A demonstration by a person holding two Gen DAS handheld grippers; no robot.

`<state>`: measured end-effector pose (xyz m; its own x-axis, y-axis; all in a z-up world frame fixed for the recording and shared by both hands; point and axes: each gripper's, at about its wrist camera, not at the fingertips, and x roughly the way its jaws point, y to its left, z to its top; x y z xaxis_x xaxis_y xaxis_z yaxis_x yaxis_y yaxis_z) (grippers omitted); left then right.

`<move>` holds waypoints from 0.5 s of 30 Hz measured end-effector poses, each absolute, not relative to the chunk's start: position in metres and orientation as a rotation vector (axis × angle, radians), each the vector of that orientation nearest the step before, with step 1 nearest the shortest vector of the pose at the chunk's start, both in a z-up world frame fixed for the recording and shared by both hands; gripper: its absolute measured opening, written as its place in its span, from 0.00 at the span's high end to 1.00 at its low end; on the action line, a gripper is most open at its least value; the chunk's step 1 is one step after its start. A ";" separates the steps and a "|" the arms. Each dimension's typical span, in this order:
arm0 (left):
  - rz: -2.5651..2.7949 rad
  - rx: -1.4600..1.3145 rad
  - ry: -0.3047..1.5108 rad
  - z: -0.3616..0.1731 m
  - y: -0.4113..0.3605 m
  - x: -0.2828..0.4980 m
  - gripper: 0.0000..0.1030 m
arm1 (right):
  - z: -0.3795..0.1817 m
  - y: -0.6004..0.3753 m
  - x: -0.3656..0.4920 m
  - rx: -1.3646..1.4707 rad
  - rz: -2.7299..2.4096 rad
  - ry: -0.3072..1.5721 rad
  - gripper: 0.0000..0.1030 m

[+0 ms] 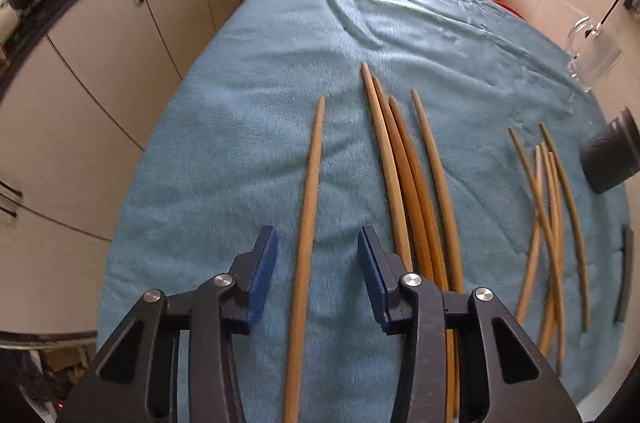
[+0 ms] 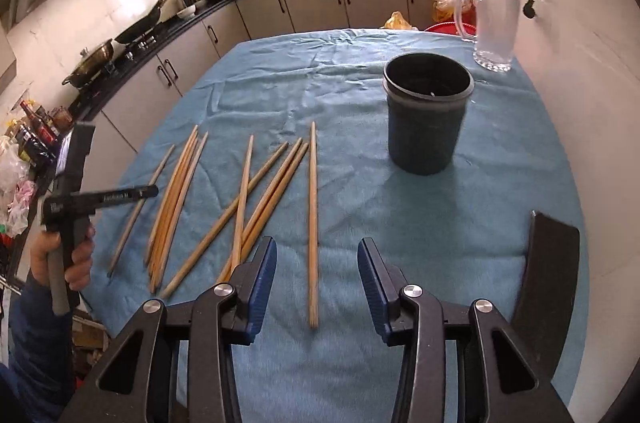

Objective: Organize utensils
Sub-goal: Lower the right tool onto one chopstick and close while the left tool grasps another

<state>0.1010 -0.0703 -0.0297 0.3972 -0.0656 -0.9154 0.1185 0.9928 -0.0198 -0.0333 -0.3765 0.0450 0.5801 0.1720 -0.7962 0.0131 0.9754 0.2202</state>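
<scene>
Each gripper stands over one chopstick on the blue cloth [image 2: 500, 151], and the step in hand looks like a double pick-up. The left gripper [image 1: 318, 251] has its jaws about half open, with a single chopstick [image 1: 310, 195] lying between the blue pads [image 1: 264, 263]; the pads do not touch it and nothing is held. The right gripper [image 2: 317, 263] is the same: jaws half open, a lone chopstick [image 2: 313, 223] between them, not yet pinched.

The black cup [image 2: 426, 111] is the landmark. The lone chopstick lies just left of the cup, the crossed pile [image 2: 256, 199] is further left of it, and the left gripper's chopstick is the farthest from the cup. A glass mug [image 2: 494, 27] stands behind the cup.

To do it well, I think each gripper should come straight down until the pads reach the soft cloth, keep the stick in the middle of the pads, then close fully. The sticks are thin and round, so a tilted grip may roll them out. The left one should stay clear of the bundle [image 1: 408, 175] beside it.
</scene>
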 end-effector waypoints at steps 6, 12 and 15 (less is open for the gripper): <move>-0.073 0.085 1.161 -0.030 -0.074 0.113 0.68 | 0.035 -0.369 0.033 0.186 0.071 1.058 0.59; -0.070 0.078 1.166 -0.028 -0.065 0.121 0.82 | 0.012 -0.350 0.084 0.102 0.052 1.166 0.72; -0.074 0.084 1.164 -0.028 -0.065 0.120 0.83 | -0.001 -0.343 0.103 0.063 0.041 1.207 0.72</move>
<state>0.1203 -0.0646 -0.0278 0.3935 -0.0143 -0.9192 0.1019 0.9944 0.0281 0.1032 -0.3433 -0.0006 0.3551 0.0656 -0.9325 0.0019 0.9975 0.0708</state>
